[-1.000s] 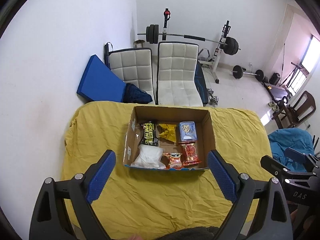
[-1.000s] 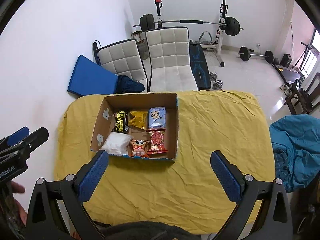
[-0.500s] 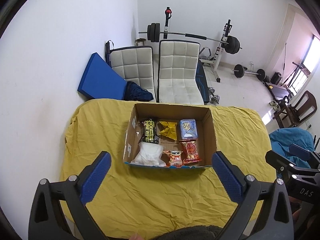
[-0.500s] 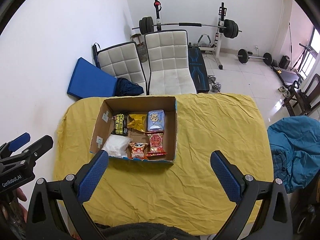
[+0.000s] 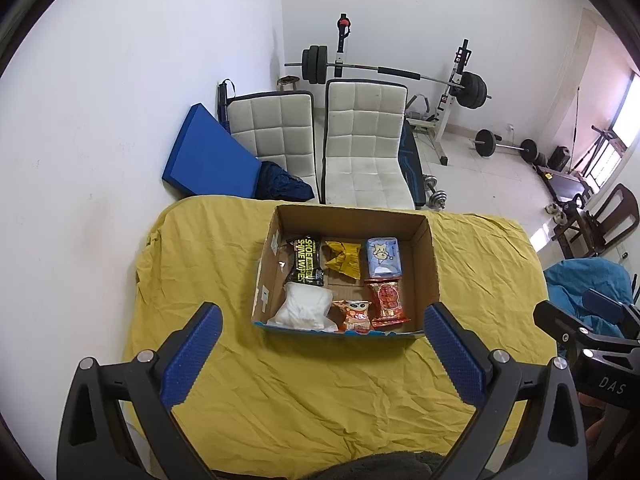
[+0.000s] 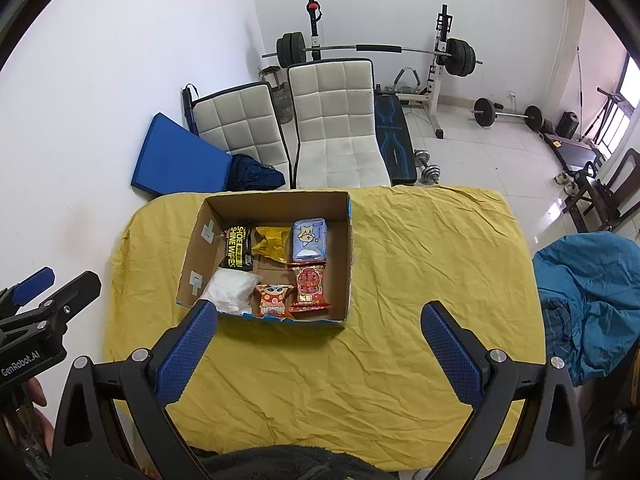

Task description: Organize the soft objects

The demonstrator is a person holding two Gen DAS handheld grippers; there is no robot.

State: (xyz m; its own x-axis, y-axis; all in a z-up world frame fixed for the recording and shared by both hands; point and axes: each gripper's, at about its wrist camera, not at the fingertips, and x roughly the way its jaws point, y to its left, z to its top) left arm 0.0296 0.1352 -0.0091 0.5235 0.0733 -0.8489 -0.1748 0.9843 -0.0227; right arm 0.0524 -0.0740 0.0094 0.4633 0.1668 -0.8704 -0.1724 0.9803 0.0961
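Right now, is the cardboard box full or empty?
Neither: partly full. The cardboard box is open on top, and six soft packs lie flat on its floor, like the white bag, with bare cardboard showing between them.

One box (image 5: pixel 430 264), six packets (image 5: pixel 306 258), two chairs (image 5: pixel 366 148).

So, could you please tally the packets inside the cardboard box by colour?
In the cardboard box:
Black: 1, the shoe shine wipes pack
Yellow: 1, the crumpled yellow packet
Light blue: 1, the tissue pack
White: 1, the white plastic bag
Red: 1, the red snack packet
Orange: 1, the orange cartoon snack packet
Total: 6
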